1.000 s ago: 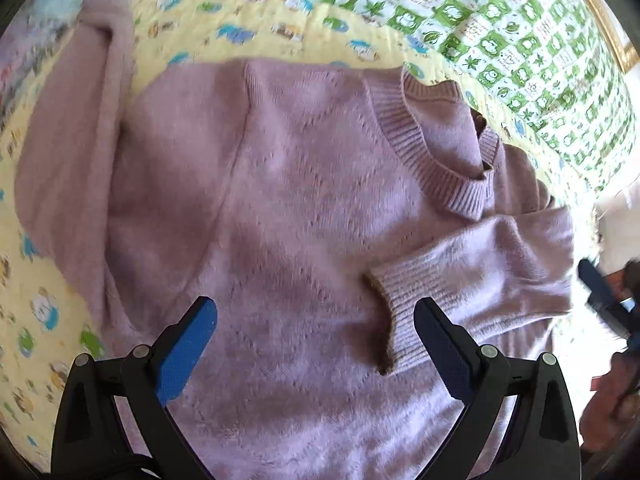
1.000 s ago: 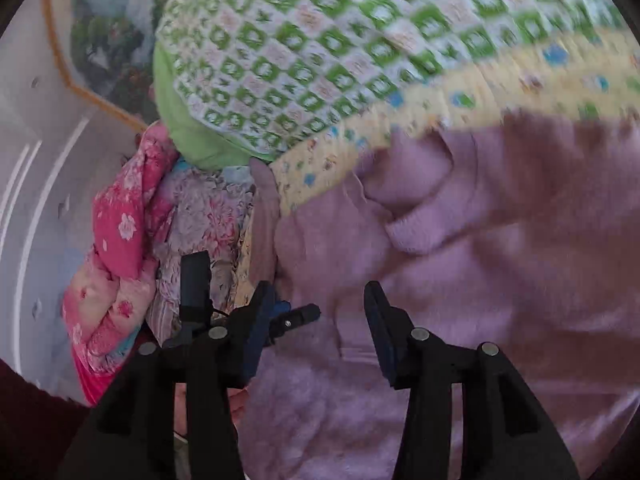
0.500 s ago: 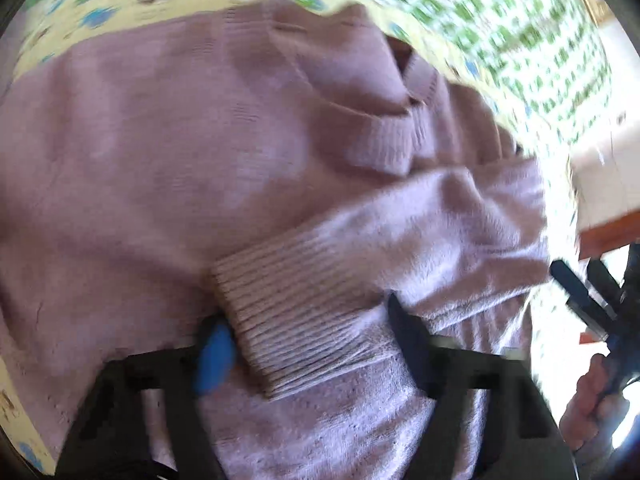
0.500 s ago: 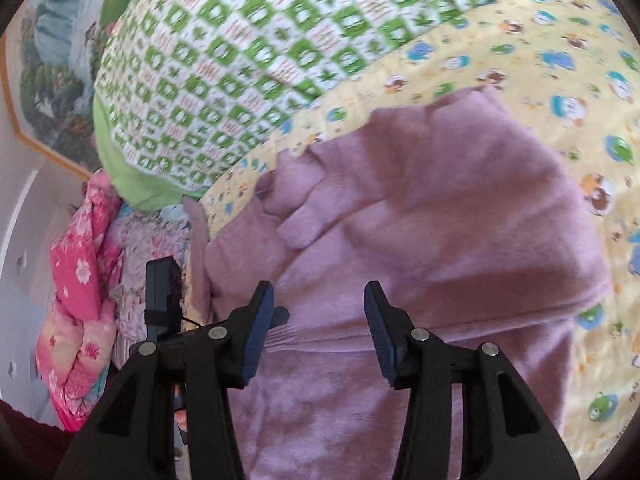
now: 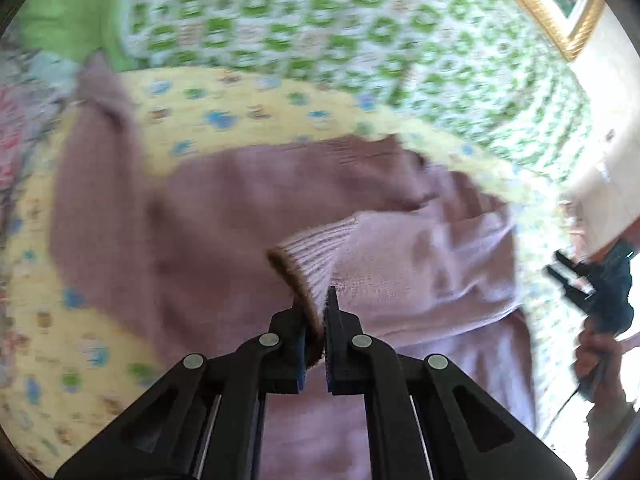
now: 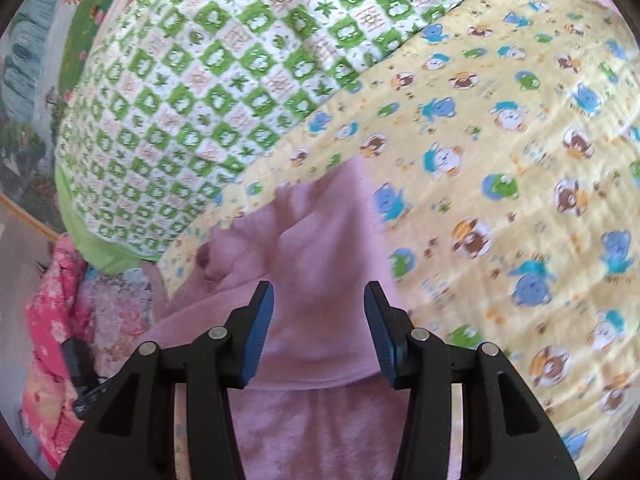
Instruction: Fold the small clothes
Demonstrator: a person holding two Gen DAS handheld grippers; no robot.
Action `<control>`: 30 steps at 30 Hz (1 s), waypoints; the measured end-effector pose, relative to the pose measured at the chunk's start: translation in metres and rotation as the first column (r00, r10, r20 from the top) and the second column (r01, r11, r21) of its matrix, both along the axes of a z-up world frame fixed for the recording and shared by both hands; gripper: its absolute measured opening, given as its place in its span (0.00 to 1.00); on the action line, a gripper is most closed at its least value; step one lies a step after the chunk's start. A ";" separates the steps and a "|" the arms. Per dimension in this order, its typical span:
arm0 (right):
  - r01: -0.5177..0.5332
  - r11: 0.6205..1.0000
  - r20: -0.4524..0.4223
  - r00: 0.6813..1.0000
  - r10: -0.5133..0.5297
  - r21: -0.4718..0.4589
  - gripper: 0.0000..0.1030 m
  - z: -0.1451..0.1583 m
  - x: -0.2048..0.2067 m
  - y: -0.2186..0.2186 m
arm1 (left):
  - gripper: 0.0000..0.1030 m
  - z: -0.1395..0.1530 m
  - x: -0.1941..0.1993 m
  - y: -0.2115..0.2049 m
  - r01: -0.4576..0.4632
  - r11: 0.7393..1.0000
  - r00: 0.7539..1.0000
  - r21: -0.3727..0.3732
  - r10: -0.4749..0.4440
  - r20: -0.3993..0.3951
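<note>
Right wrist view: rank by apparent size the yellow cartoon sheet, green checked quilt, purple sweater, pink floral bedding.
1. yellow cartoon sheet
2. green checked quilt, close to the sheet
3. purple sweater, partly hidden by the right gripper
4. pink floral bedding

You get bright daylight in both views, and each frame sits in a dark fisheye ring that bends straight lines near the rim. In your left wrist view, motion blur smears the green-and-white checked quilt [image 5: 320, 32] and the yellow cartoon-print sheet [image 5: 240, 112], while the black two-finger left gripper [image 5: 316, 320] stays sharp. The far right edge burns out to white glare. Light strikes the ribbed cuff of the mauve knitted sweater [image 5: 312, 256], leaving its body darker. Your right wrist view is crisper at centre; the same sheet [image 6: 500, 160] softens toward the right edge.
</note>
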State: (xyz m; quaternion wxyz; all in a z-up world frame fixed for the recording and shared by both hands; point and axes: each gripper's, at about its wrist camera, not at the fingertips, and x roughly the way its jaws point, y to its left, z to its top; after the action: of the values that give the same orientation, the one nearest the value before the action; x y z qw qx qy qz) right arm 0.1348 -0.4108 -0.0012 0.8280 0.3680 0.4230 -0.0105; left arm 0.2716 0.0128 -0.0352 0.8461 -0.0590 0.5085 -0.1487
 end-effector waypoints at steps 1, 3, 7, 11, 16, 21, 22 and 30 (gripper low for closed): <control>-0.010 1.000 -0.014 1.000 0.010 -0.017 0.47 -0.004 0.007 0.001 | 0.04 -0.007 0.001 0.007 -0.008 1.000 1.000 0.010 0.009 -0.023; -0.031 0.999 -0.040 0.999 0.030 -0.041 0.47 -0.014 0.021 0.005 | 0.04 -0.019 0.003 0.017 -0.028 1.000 0.998 -0.002 0.028 -0.060; -0.077 0.993 -0.111 0.992 0.067 -0.093 0.47 -0.037 0.049 0.010 | 0.05 -0.030 -0.002 0.004 -0.012 1.000 0.996 0.001 0.012 -0.083; -0.165 0.985 -0.138 0.978 0.158 -0.044 0.27 -0.058 0.070 0.011 | 0.05 -0.041 -0.006 -0.012 0.017 1.000 0.994 -0.009 -0.018 -0.110; -0.182 0.969 -0.133 0.978 0.160 -0.167 0.07 -0.029 0.081 -0.025 | 0.05 -0.042 -0.013 -0.042 0.067 0.993 0.990 -0.095 -0.078 -0.117; -0.283 0.922 -0.231 0.947 0.225 -0.263 0.07 -0.041 0.092 -0.032 | 0.05 -0.051 -0.005 -0.065 0.122 0.989 0.986 -0.080 -0.130 -0.103; -0.304 0.908 -0.252 0.939 0.234 -0.287 0.07 -0.050 0.092 -0.029 | 0.05 -0.060 -0.002 -0.066 0.117 0.991 0.986 -0.068 -0.124 -0.115; -0.199 0.930 -0.229 0.965 0.130 -0.309 0.21 -0.036 0.070 -0.030 | 0.10 -0.080 0.009 -0.029 0.047 0.998 0.986 -0.030 -0.051 -0.157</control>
State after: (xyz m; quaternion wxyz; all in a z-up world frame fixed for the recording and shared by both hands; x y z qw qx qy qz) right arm 0.2050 -0.4412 -0.0374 0.8276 0.1847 0.5278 -0.0491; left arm 0.2808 -0.0161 -0.1149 0.7985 -0.0691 0.5732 -0.1708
